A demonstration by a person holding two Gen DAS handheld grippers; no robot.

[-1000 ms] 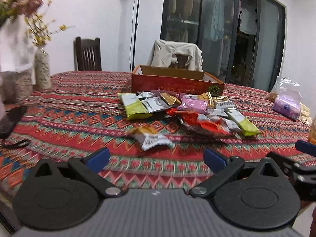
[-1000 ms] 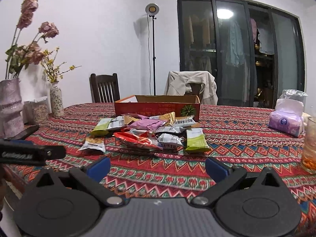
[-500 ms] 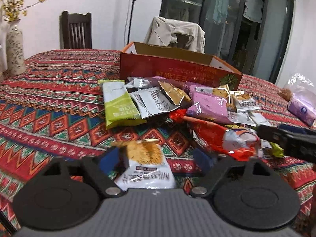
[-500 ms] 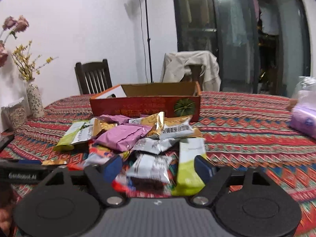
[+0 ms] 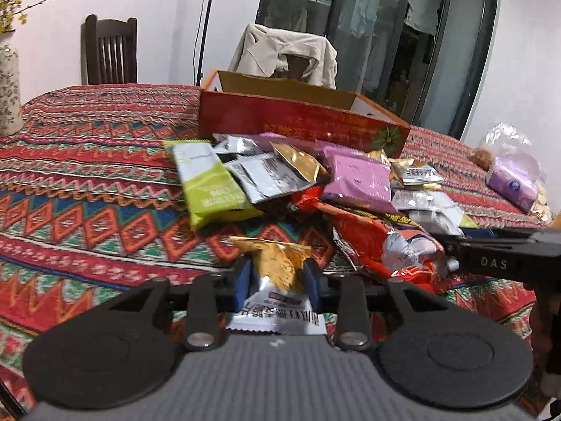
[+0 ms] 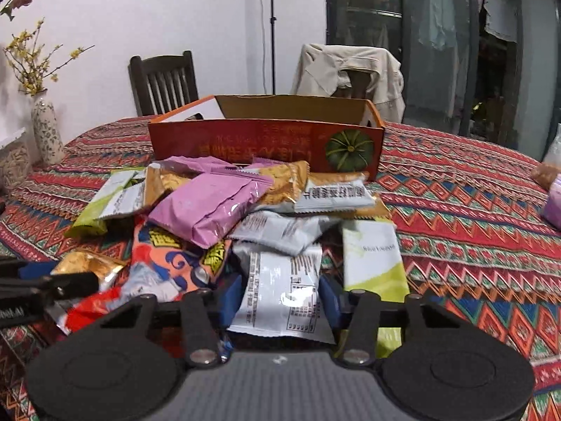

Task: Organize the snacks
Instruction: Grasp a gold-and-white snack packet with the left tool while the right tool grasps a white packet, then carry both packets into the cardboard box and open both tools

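Note:
A heap of snack packets lies on the patterned tablecloth in front of an open orange cardboard box (image 5: 301, 119) (image 6: 266, 140). My left gripper (image 5: 277, 279) is shut on a gold-and-white snack packet (image 5: 277, 280) at the near left of the heap. My right gripper (image 6: 280, 298) is shut on a silver-white snack packet (image 6: 280, 291) at the near edge of the heap, beside a green-and-white packet (image 6: 375, 256). A purple packet (image 6: 210, 207) (image 5: 357, 179) tops the heap. The right gripper shows in the left wrist view (image 5: 498, 249).
A green packet (image 5: 210, 182) lies left of the heap. A purple tissue pack in a clear bag (image 5: 512, 179) sits at the right. A flower vase (image 6: 45, 133) stands at the far left. Two chairs (image 6: 164, 80) stand behind the table, one draped with a jacket (image 6: 350, 66).
Both grippers moved forward to the heap and shut: the left on the gold-and-white packet, the right on the silver-white packet. A second ago both were open, back from the snacks.

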